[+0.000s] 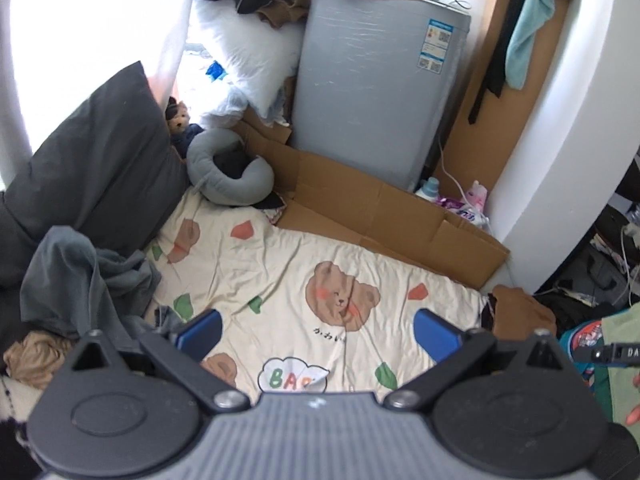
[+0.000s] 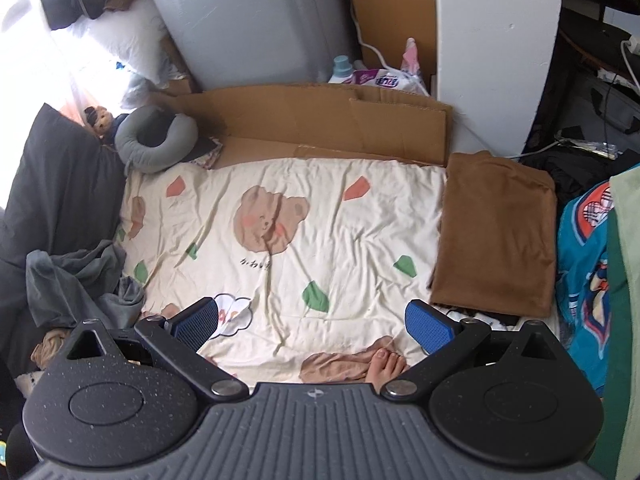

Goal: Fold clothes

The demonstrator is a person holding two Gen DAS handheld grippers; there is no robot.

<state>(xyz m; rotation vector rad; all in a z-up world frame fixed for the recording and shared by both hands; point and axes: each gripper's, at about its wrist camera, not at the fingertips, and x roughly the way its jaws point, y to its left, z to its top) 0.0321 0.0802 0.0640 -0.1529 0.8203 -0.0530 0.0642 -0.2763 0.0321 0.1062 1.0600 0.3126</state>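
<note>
Left gripper [image 1: 318, 334] and right gripper [image 2: 312, 326], each with blue, stipple-textured pads on black linkage arms, hover above the bed; both pairs of jaws stand spread wide and released, holding nothing. The bed sheet [image 2: 340, 240] is cream cotton, finely creased, printed with brown bears and green and coral leaf shapes. A brown garment [image 2: 496, 236], soft knit folded into a flat rectangle, lies at the sheet's right edge. A grey-green garment [image 2: 76, 280] lies crumpled in loose ridges at the left edge, beside a dark grey pillow [image 2: 60, 196]. A grey U-shaped neck pillow [image 2: 160, 144] rests near flattened corrugated cardboard [image 2: 320, 120] at the far side. A bare foot [image 2: 386, 368] rests on the sheet's near edge.
</note>
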